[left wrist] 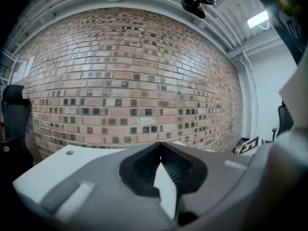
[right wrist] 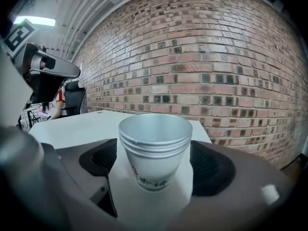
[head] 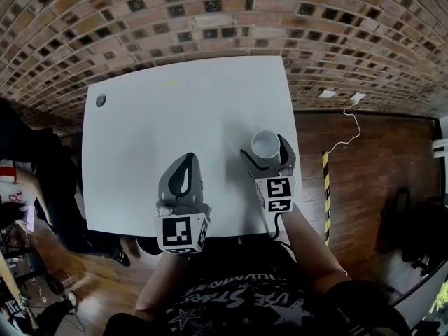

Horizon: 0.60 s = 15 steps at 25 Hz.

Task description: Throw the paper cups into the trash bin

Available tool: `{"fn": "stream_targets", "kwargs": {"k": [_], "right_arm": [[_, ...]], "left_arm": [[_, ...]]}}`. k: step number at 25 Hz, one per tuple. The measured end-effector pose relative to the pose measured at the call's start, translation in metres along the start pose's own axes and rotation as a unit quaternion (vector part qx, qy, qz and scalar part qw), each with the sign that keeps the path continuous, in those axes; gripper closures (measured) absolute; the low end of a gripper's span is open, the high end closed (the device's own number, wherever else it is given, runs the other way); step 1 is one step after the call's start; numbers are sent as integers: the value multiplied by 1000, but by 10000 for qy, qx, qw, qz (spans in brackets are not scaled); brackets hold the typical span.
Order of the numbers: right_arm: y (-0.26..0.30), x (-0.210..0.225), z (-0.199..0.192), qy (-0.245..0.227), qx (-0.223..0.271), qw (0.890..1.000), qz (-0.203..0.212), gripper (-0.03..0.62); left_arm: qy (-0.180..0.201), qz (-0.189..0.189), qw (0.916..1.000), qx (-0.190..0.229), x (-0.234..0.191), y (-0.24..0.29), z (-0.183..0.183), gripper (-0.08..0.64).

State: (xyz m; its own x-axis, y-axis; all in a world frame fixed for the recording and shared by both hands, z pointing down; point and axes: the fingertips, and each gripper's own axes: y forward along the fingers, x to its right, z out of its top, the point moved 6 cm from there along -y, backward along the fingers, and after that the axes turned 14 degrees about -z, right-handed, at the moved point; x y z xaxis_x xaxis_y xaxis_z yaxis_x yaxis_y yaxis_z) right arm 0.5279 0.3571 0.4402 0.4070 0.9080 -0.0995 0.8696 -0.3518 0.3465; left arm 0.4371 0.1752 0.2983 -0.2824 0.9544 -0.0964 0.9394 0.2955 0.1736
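A stack of white paper cups (head: 266,144) stands upright on the white table (head: 175,117) near its right edge. My right gripper (head: 267,150) is open, with one jaw on each side of the stack. In the right gripper view the cups (right wrist: 155,148) stand between the ribbed pads (right wrist: 208,165), and the rim comes close to both of them. My left gripper (head: 185,161) hovers over the table's near middle, to the left of the cups. It is shut, its tips meeting with nothing between them (left wrist: 160,146).
A brick wall (head: 210,12) runs behind the table. A small round grommet (head: 101,100) marks the far left corner. Wooden floor with a yellow-black strip (head: 325,187) and a white cable lies to the right. A person (head: 17,187) sits at the left.
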Motion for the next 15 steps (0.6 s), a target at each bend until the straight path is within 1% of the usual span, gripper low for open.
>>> {"fn": "stream_targets", "kwargs": {"k": [5,7,10,15], "right_arm": [[10,4,5,-71,179,9998,-90,132],[13,4,6,-84,164,9998,-121,155],[16,4,13,-131,194,9996,-159,221],[16,7,8,-113,204,9996,-165,236]], "left_arm": [[-84,65,9999,-70,-9,3,-5,555],[-58,84,9999,-39,-12,3,-9,555],[-85,82,9999,-49,-13,3,-7,555],[-17,146,9998,-94,-16,-1,-9,555]]}}
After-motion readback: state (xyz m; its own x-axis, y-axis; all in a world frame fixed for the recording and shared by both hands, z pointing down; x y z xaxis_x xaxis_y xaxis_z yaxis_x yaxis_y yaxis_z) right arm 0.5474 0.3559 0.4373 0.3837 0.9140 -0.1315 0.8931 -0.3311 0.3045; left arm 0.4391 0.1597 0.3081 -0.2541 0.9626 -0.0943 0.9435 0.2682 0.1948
